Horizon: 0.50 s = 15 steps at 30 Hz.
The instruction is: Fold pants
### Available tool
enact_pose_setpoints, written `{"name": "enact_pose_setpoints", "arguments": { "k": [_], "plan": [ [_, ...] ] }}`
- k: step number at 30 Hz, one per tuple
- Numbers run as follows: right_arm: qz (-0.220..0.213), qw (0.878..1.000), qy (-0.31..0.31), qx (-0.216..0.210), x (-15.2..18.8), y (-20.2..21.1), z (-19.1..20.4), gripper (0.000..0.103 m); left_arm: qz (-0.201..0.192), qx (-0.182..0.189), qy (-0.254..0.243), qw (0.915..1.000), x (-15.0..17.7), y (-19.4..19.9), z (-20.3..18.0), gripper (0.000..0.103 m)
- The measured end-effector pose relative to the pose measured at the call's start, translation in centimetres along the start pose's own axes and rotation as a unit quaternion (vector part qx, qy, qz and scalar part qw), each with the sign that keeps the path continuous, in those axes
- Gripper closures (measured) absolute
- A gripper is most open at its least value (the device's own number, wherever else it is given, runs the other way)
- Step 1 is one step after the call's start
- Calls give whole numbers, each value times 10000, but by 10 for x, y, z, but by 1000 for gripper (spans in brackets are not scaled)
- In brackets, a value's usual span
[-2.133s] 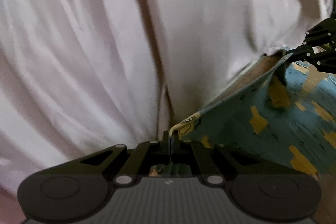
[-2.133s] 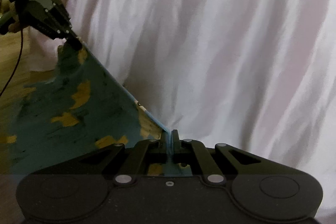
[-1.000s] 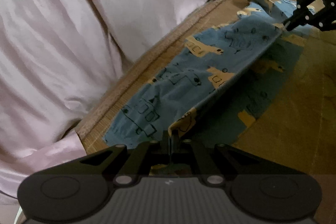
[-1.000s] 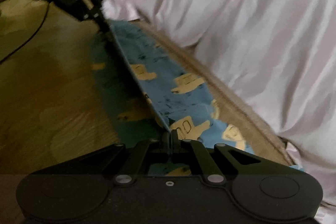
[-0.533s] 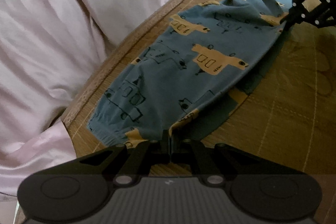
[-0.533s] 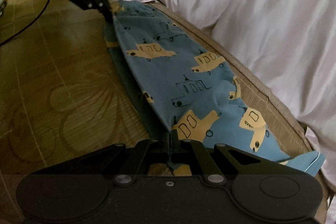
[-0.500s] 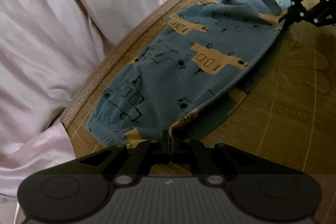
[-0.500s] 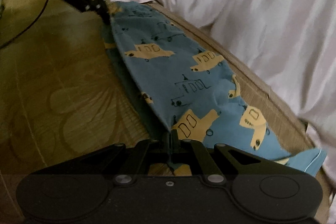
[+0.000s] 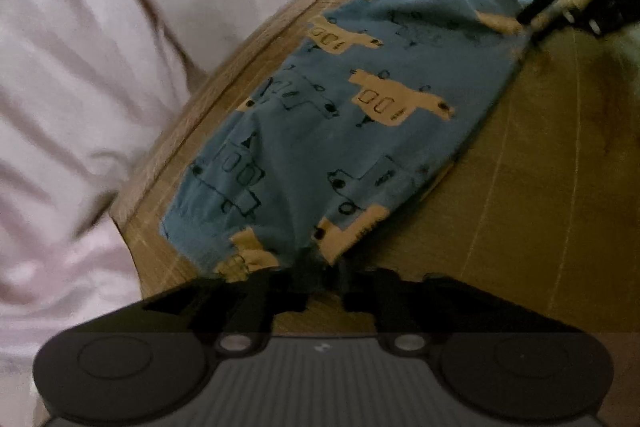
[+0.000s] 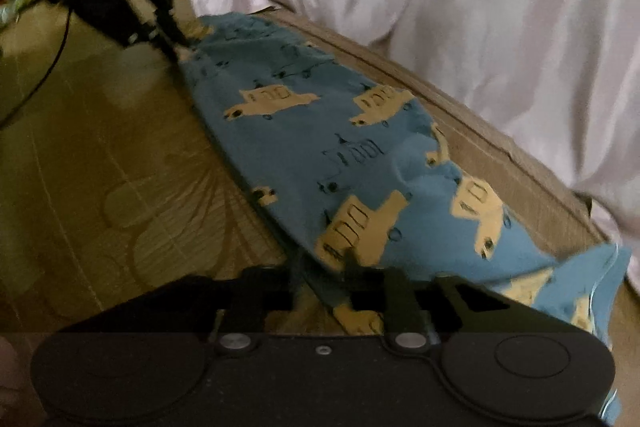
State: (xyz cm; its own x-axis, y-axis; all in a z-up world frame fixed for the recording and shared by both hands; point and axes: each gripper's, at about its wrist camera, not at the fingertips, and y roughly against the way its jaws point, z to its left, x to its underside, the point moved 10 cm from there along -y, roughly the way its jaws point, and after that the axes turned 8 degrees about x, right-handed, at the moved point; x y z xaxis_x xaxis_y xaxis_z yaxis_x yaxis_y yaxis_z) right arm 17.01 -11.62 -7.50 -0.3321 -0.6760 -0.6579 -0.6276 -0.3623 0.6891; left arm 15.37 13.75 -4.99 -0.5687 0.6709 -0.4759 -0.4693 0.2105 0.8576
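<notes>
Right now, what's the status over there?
Left tool open, right tool open. Pants folded lengthwise, flat on mat, ends between each tool's fingers. Nothing in the way.

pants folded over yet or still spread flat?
Folded lengthwise: the blue truck-print pants lie doubled on the mat, a lower layer peeking out along the near edge.
</notes>
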Motion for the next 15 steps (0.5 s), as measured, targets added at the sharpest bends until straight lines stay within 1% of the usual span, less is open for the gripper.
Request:
{"name": "enact_pose_setpoints", "arguments": {
  "k": [1,2,3,4,5,6,7,8,10,13,15],
  "plan": [
    [-1,9999,-130,0,3,3,-5,57,-46,43,185,9998,-1,2,0,52],
    [-3,9997,-259,21,6,6,-9,50,-135,80,385,9991,-5,5,-2,46],
    [0,9991,-409,83,9,10,-15,49,-265,93,567,9980,-10,9,-4,40],
    [8,9986,-511,136,12,13,-20,44,-406,108,720,9965,-17,13,-6,35],
    [16,9975,-665,233,16,17,-29,37,-545,145,862,9947,-25,15,-10,32],
    [9,9963,-800,310,19,21,-37,34,-717,175,1042,9918,-34,18,-14,23],
    [3,9949,-939,376,22,25,-45,27,-892,213,1211,9884,-44,19,-18,16],
    [8,9932,-1076,446,26,28,-55,20,-1062,275,1337,9849,-54,20,-23,13],
    [19,9896,-1309,598,33,32,-73,12,-1384,449,1610,9762,-77,16,-37,10],
    [53,9807,-1738,892,46,40,-107,6,-1705,739,1914,9637,-111,3,-58,6],
    [48,9739,-2021,1032,54,45,-129,5,-1843,839,2021,9582,-132,-8,-74,6]
  ]
}}
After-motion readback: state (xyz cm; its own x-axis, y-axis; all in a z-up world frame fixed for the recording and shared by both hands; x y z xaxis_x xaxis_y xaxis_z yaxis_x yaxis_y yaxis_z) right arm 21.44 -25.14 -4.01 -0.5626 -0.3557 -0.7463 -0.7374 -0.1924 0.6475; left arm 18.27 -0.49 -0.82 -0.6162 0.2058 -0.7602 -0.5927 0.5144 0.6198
